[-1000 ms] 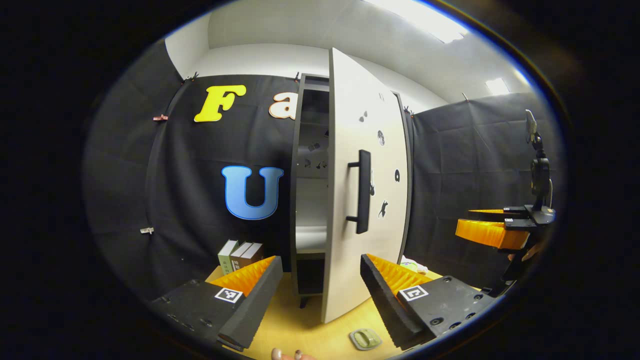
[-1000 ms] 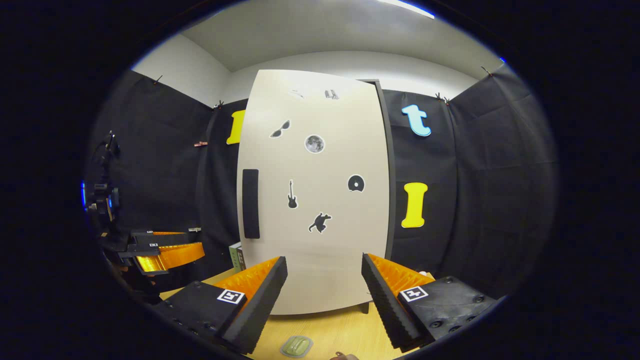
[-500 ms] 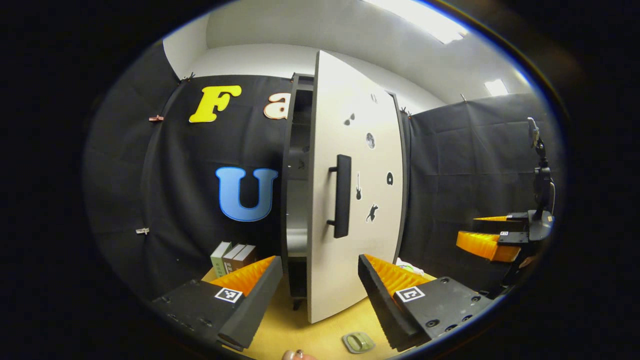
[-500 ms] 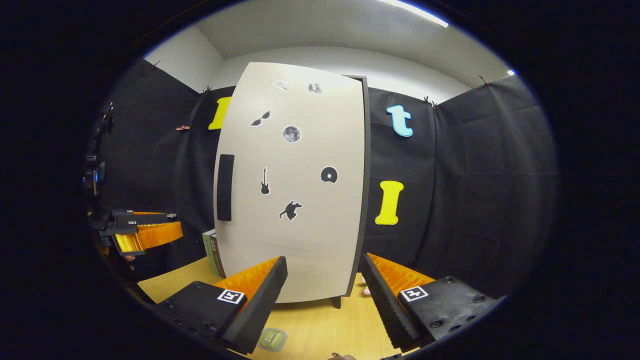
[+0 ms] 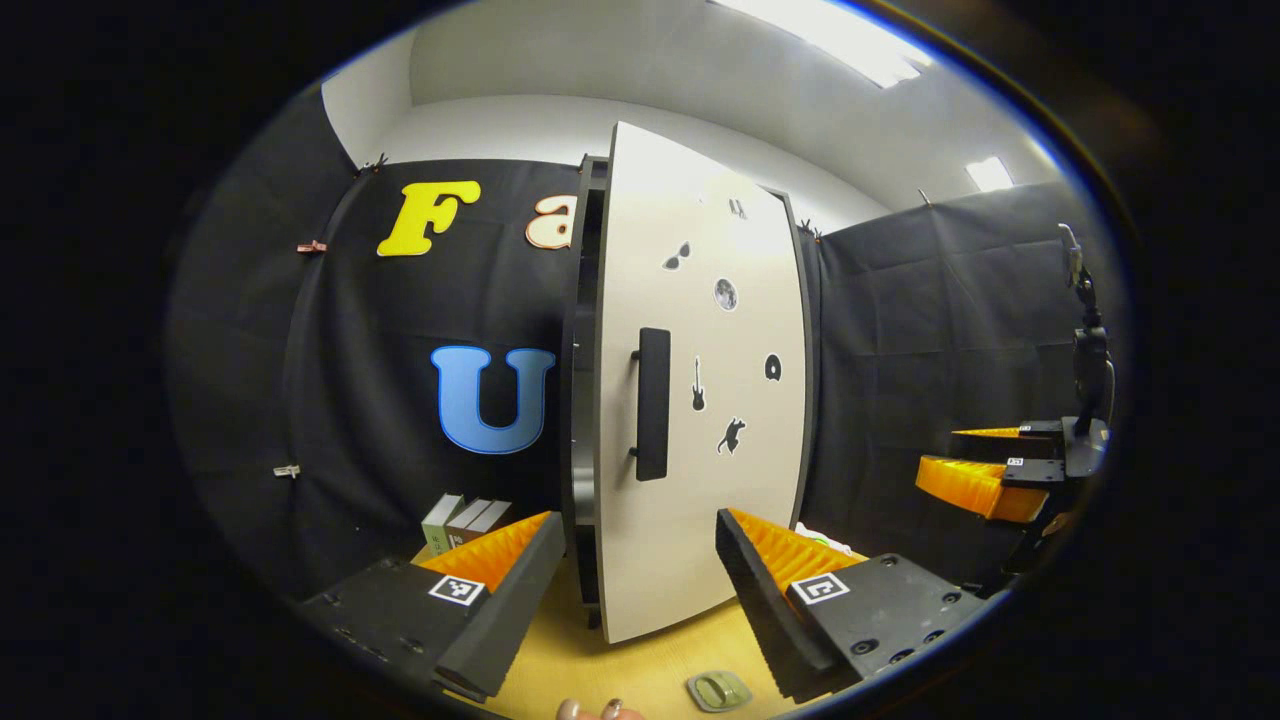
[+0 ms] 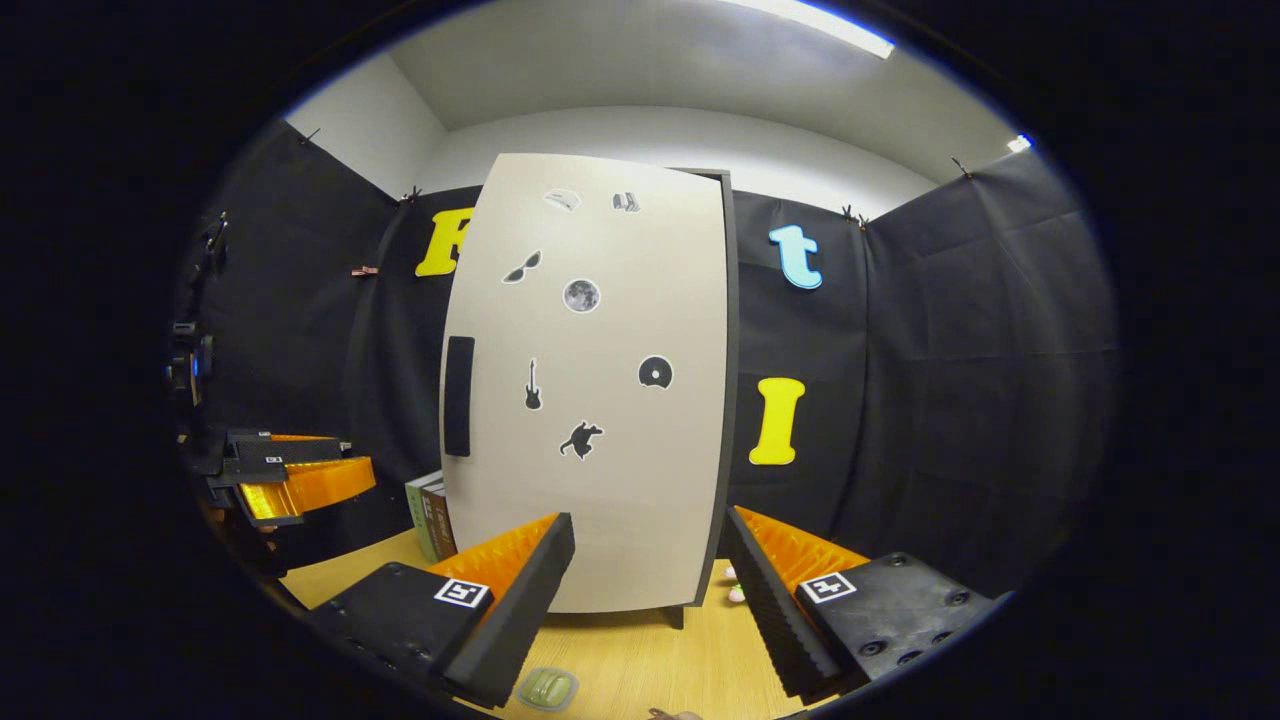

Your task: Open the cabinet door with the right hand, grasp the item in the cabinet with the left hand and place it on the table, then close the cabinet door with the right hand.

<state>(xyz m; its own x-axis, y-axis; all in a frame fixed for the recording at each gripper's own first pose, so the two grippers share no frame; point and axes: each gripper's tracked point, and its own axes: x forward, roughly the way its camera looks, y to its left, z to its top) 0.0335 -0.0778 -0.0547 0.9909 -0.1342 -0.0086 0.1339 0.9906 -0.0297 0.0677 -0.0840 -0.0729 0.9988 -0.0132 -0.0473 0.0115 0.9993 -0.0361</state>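
Observation:
The tall cabinet stands on the wooden table; its pale door (image 5: 700,400) with a black bar handle (image 5: 652,403) and small stickers stands a narrow crack ajar, dark inside showing along its left edge. In the right gripper view the door (image 6: 600,400) looks nearly flat to the front, handle (image 6: 459,396) at its left. A small green item (image 5: 717,690) lies on the table in front of the cabinet, also at the near edge in the right gripper view (image 6: 547,688). My left gripper (image 5: 640,590) is open and empty. My right gripper (image 6: 648,590) is open and empty, short of the door.
Several books (image 5: 462,520) stand left of the cabinet against the cloth wall. The right gripper (image 5: 985,480) hangs far right in the left gripper view; the left gripper (image 6: 300,480) hangs far left in the right gripper view. Fingertips (image 5: 590,710) show at the bottom edge.
The cabinet door has swung from well open to almost shut. Both grippers stay open and have shifted only slightly.

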